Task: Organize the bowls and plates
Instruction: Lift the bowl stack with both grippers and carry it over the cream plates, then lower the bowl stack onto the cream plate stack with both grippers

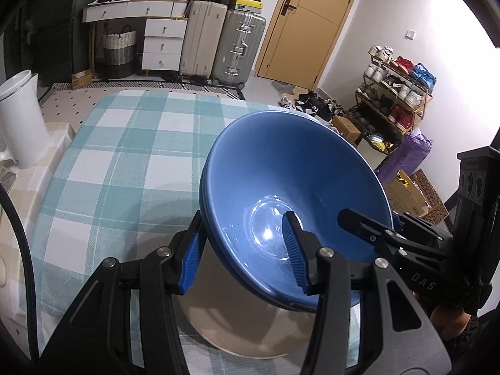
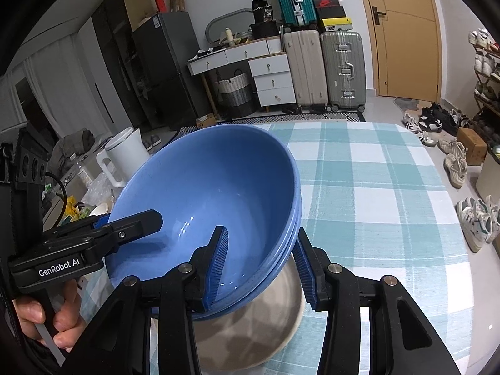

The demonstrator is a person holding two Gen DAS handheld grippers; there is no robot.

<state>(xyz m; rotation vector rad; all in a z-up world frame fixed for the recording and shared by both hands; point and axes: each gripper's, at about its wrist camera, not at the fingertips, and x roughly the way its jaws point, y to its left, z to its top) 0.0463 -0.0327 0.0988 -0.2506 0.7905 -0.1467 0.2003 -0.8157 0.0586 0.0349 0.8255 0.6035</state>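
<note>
Far ahead of the tongs stands a yellow wooden door [image 2: 403,31] in a white wall [image 1: 406,15]. Beside it wait a grey hard suitcase [image 2: 343,68], a cream suitcase [image 2: 304,68] and white drawers [image 2: 273,78]. A shoe rack [image 1: 397,93] stands off to the right.

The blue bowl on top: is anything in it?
Empty. The blue bowl shows only a bare glossy bottom with light glints in both views.

The supporting surface is a table covered by a teal-and-white checked cloth [image 1: 125,162]. A beige plate [image 1: 250,328] lies flat on the cloth, directly below the tongs and the bowls they carry. Beyond the tongs, only cloth shows as far as the table's far edge.
</note>
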